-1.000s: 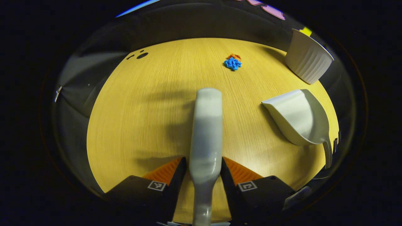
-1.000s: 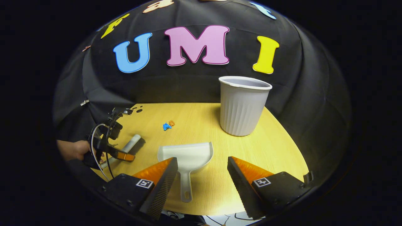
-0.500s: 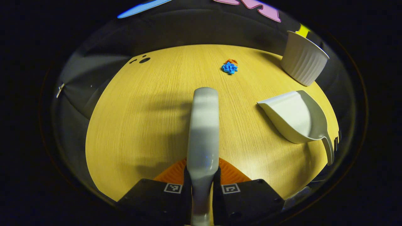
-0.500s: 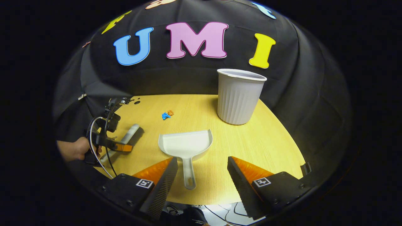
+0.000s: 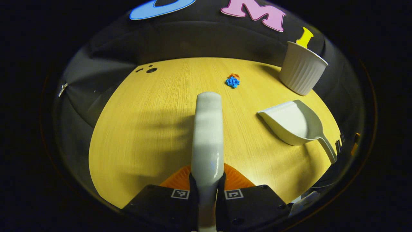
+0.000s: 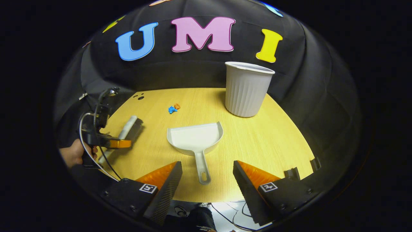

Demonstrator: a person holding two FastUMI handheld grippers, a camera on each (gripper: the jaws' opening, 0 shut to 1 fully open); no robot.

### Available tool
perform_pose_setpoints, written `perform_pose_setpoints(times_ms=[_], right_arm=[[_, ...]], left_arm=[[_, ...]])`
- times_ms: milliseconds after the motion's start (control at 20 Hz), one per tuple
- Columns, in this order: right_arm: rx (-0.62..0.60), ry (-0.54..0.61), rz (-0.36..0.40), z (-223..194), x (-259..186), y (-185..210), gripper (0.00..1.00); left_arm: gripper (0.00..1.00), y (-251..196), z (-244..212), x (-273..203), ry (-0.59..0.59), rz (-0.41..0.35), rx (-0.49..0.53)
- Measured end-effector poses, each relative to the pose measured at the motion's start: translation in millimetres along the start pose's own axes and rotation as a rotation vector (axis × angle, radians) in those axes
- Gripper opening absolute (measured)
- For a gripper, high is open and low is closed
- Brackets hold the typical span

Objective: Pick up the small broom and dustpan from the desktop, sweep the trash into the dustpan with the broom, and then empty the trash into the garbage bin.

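Worktop-wise, our left claw (image 5: 207, 180) has just clamped the broom (image 5: 207, 129), trash (image 5: 232, 81) at one o'clock, while our right claw (image 6: 206, 175) gapes empty before the dustpan (image 6: 195, 138), grasp next.

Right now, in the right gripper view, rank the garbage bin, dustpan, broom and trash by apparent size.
1. garbage bin and dustpan, too close in apparent size to rank
2. broom
3. trash
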State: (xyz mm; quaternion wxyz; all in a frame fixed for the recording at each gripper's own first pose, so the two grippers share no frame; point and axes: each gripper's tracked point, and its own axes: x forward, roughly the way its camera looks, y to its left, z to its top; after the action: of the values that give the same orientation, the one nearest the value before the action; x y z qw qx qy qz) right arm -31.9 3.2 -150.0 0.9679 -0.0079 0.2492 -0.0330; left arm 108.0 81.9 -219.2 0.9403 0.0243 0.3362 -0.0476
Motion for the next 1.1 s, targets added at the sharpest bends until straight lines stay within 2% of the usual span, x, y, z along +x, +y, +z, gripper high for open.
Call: perform_pose_setpoints(times_ms=[200,350,550,800,1100], right_arm=[[0.026,0.083,0.015,-11,30,3,0.99],[-0.025,0.160,0.002,-19,64,-4,0.99],[-0.046,0.287,0.024,-37,102,0,0.99],[-0.033,0.412,0.040,-61,136,11,0.99],[-0.035,0.470,0.046,-69,156,24,0.99]], left_arm=[[0.25,-4,0,-36,-0.045,-0.022,-0.017],[0.25,-5,-2,-57,-0.049,-0.031,-0.055],[0.25,8,-1,-69,-0.030,0.016,-0.092],[0.25,16,4,-72,-0.014,0.045,-0.122],[0.26,14,9,-54,0.030,0.048,-0.170]])
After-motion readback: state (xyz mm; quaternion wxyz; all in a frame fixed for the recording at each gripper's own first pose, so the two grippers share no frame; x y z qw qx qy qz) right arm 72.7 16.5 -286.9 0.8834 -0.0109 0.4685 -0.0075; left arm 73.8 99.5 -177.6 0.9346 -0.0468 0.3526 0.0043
